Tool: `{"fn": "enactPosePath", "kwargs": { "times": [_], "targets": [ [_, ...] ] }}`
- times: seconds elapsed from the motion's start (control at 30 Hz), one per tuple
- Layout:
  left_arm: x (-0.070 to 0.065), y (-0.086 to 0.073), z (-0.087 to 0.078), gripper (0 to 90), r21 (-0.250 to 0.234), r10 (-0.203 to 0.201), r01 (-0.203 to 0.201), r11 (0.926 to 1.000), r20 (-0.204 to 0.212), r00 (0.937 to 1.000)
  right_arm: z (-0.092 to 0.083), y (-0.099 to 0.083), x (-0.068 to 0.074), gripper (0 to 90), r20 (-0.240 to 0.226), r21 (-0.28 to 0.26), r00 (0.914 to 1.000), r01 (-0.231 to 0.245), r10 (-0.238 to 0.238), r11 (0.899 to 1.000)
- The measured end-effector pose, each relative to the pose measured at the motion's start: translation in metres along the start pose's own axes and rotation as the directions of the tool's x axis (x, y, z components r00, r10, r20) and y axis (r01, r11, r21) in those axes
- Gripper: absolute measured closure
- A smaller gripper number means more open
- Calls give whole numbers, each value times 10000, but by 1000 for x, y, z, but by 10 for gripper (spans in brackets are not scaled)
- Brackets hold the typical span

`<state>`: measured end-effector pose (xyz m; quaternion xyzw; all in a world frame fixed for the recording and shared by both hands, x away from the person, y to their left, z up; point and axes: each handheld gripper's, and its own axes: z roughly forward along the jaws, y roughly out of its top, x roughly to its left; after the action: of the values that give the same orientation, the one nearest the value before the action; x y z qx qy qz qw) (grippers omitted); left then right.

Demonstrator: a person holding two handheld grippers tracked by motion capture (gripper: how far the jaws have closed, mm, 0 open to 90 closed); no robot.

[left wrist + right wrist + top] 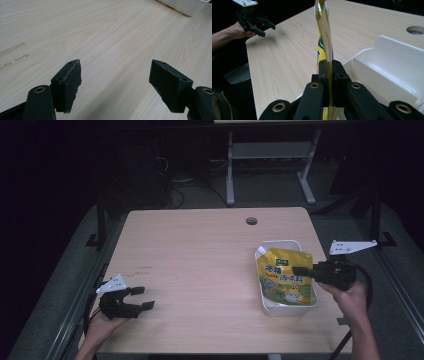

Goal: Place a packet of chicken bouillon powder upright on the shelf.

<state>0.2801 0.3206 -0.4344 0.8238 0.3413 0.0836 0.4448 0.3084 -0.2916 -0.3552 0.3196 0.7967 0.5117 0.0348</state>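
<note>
While the high view shows the printed face of the yellow pouch lying over the white tray at the table's right side, the right gripper view shows that pouch edge-on, a thin strip rising between the jaws. The right gripper is clamped on the pouch's right edge. The left gripper sits at the near left edge of the wooden table, jaws wide apart with nothing between them. Bare tabletop lies between the two grippers; the tray stands close to the table's right edge.
</note>
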Motion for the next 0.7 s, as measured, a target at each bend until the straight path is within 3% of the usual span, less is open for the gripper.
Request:
{"fn": "enactPosePath", "kwargs": {
  "times": [0.7],
  "targets": [
    [-1, 1, 2, 250, 38, 44, -44, 10000, 3, 10000, -10, -23, -9, 873, 12, 3, 9989, -478, 478, 9989]
  ]
}}
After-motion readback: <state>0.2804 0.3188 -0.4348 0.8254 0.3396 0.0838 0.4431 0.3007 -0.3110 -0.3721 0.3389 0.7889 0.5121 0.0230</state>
